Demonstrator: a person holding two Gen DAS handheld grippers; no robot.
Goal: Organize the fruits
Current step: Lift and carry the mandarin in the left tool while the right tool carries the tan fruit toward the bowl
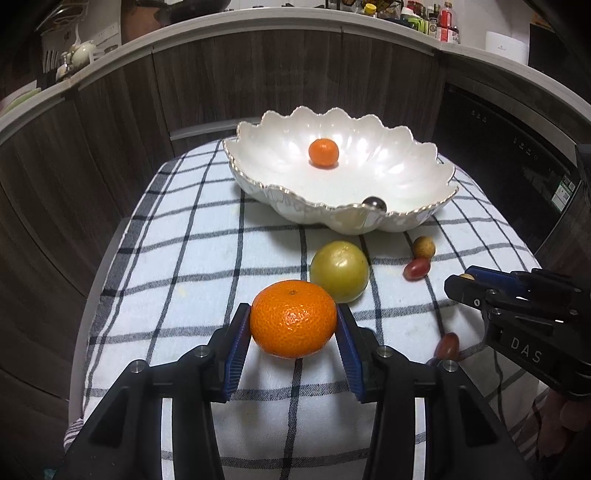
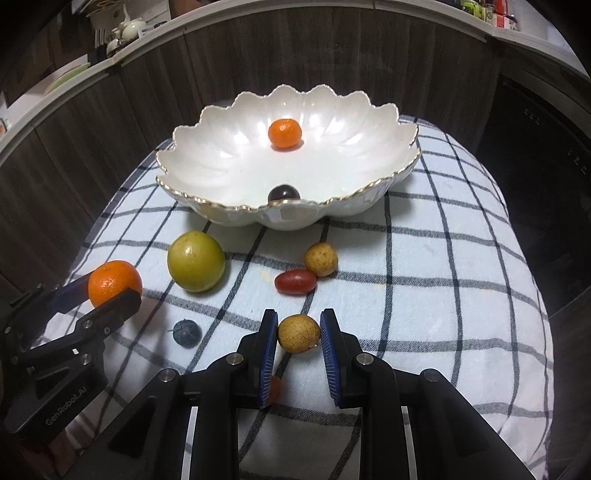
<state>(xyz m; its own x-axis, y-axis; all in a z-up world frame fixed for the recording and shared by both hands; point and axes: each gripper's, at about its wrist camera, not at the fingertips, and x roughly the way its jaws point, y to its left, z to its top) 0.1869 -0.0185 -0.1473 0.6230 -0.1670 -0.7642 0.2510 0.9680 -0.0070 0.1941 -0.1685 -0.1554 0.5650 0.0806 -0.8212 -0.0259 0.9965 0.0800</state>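
My left gripper (image 1: 293, 321) is shut on a large orange mandarin (image 1: 293, 319), just above the checked cloth; the same mandarin (image 2: 114, 282) shows at the left of the right wrist view. My right gripper (image 2: 299, 328) is shut on a small tan longan (image 2: 298, 333). The white scalloped bowl (image 1: 258, 184) stands at the far side, holding a small mandarin (image 1: 323, 153) and a dark grape (image 1: 375, 204). On the cloth lie a green round fruit (image 2: 195, 261), a second tan longan (image 2: 321, 259), a red oblong grape (image 2: 295, 281) and a blueberry (image 2: 187, 332).
The checked cloth (image 1: 177, 258) covers a small table in front of dark wood cabinets (image 1: 92, 147). Another red grape (image 1: 447, 345) lies near the right gripper's body. Bottles and jars (image 1: 436, 22) stand on the counter above. A dark appliance front (image 1: 509, 147) is at the right.
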